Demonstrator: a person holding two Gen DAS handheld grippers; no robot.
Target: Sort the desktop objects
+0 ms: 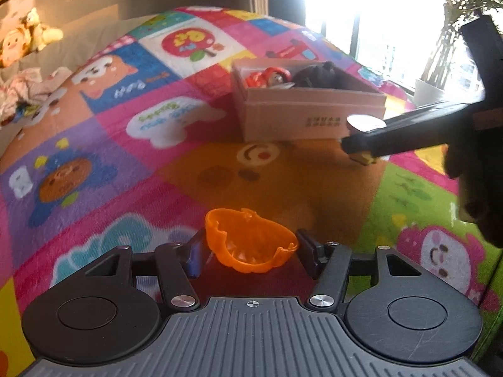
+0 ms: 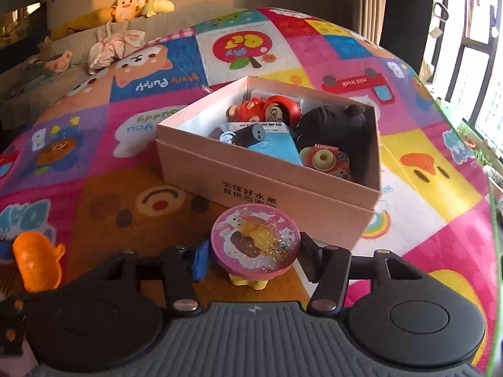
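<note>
My left gripper point(image 1: 250, 248) is shut on an orange pumpkin-shaped plastic shell point(image 1: 250, 245) and holds it above the patterned play mat. The shell also shows at the left of the right wrist view point(image 2: 36, 262). My right gripper point(image 2: 253, 248) is shut on a round pink glitter toy point(image 2: 255, 239) with a yellow base, just short of the near wall of the pink cardboard box point(image 2: 267, 185). The box point(image 1: 311, 113) holds a red doll point(image 2: 276, 111), a black plush point(image 2: 338, 125), a blue packet and other small toys. The right gripper point(image 1: 361, 146) appears in the left wrist view in front of the box.
The colourful cartoon play mat point(image 2: 103, 144) covers the surface. A sofa with plush toys point(image 2: 138, 0) and crumpled cloth point(image 2: 113, 45) lies behind at the left. Bright windows point(image 1: 377, 15) and a potted plant are at the right.
</note>
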